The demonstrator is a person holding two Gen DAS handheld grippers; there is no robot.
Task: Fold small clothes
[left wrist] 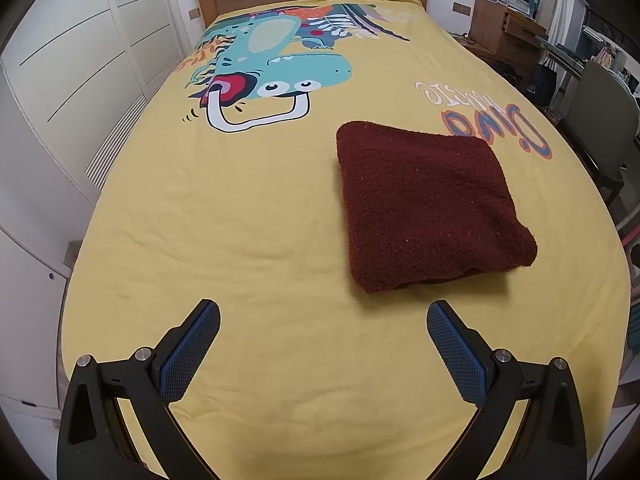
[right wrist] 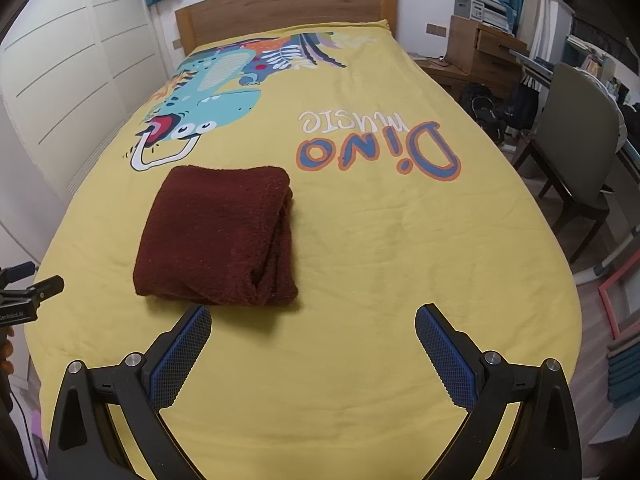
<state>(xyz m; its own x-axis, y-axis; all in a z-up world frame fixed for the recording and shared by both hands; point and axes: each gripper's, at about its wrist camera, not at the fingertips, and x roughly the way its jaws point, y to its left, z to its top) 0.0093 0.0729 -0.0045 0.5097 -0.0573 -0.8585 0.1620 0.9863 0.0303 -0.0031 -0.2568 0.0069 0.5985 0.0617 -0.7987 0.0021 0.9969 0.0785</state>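
— On the yellow bedsheet (left wrist: pixel 240 208), what is seen?

— A dark red garment (left wrist: pixel 428 204) is seen folded into a thick, roughly square bundle. It is laid flat on the sheet, near the middle of the bed, with the printed dinosaur (left wrist: pixel 276 64) beyond it to the far left and the "Dino music" lettering (right wrist: pixel 376 144) beyond it to the far right.

— How are the claws held?

— The left claw (left wrist: pixel 323 320) is held released, its blue pads spread wide apart, with nothing gripped between them. It is kept above bare sheet, near and to the left of the garment, apart from it. The right claw (right wrist: pixel 313 322) is likewise spread wide and empty; its left pad (right wrist: pixel 180 356) is seen just beside the garment's near edge, though contact cannot be told.

— What is found around the bed?

— A wooden headboard (right wrist: pixel 288 6) is seen at the far end, white cupboard doors (left wrist: pixel 72 68) on the left, and a chair (right wrist: pixel 576 152) on the right.
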